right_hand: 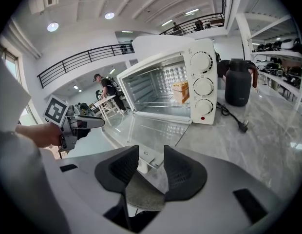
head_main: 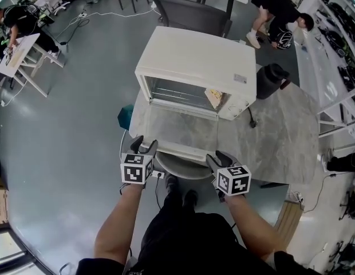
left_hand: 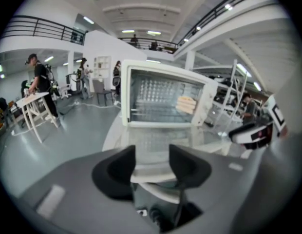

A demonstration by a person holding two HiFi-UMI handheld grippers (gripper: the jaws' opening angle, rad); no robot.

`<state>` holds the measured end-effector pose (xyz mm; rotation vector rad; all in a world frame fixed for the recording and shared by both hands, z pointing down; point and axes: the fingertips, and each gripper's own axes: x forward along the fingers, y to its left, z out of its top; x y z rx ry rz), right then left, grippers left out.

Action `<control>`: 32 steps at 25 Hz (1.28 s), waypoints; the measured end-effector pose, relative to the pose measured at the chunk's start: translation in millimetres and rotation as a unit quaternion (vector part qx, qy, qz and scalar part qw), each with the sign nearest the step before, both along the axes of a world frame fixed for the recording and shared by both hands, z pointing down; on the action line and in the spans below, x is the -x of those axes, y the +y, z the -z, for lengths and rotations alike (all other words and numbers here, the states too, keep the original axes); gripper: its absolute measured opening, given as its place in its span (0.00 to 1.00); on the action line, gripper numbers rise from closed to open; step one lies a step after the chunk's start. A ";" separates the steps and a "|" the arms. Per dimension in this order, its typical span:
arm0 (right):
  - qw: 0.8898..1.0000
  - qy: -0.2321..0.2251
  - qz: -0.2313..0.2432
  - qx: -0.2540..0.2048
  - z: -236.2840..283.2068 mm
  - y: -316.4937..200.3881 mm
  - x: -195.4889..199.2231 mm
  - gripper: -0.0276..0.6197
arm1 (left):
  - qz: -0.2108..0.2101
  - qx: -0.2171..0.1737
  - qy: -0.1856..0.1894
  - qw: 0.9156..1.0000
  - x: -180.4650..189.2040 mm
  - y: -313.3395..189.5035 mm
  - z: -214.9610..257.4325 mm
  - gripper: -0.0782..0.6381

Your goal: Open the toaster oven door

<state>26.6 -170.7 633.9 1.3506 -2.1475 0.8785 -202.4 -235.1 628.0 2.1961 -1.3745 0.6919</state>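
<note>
The white toaster oven (head_main: 189, 62) stands on the marble table (head_main: 280, 130). Its glass door (head_main: 177, 128) hangs fully down and lies flat toward me, with the white handle (head_main: 183, 150) at the near edge. A piece of bread (right_hand: 180, 91) sits on the rack inside. My left gripper (head_main: 143, 146) is open just in front of the door's left corner, and the handle (left_hand: 151, 172) shows in the gap between its jaws. My right gripper (head_main: 219, 159) is open at the door's right corner, its fingertips level with the handle end (right_hand: 143, 165).
A black kettle (head_main: 271, 79) stands right of the oven, and the oven's cord and plug (right_hand: 242, 126) lie on the marble. A teal object (head_main: 125, 116) sits at the table's left edge. People work at desks in the far background.
</note>
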 end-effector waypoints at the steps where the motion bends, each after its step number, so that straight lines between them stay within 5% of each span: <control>1: 1.000 0.000 -0.001 0.003 -3.2 0.8 0.3 0.28 | 0.001 0.003 0.003 1.000 0.0 0.5 -3.4 0.42; 15: 0.999 0.016 0.005 0.051 -37.6 10.4 9.0 0.27 | -0.005 0.048 0.018 0.999 2.2 9.3 -40.6 0.41; 32: 0.995 0.056 -0.003 0.078 -44.5 1.2 14.5 0.26 | -0.073 0.067 0.001 0.995 3.0 5.0 -58.4 0.39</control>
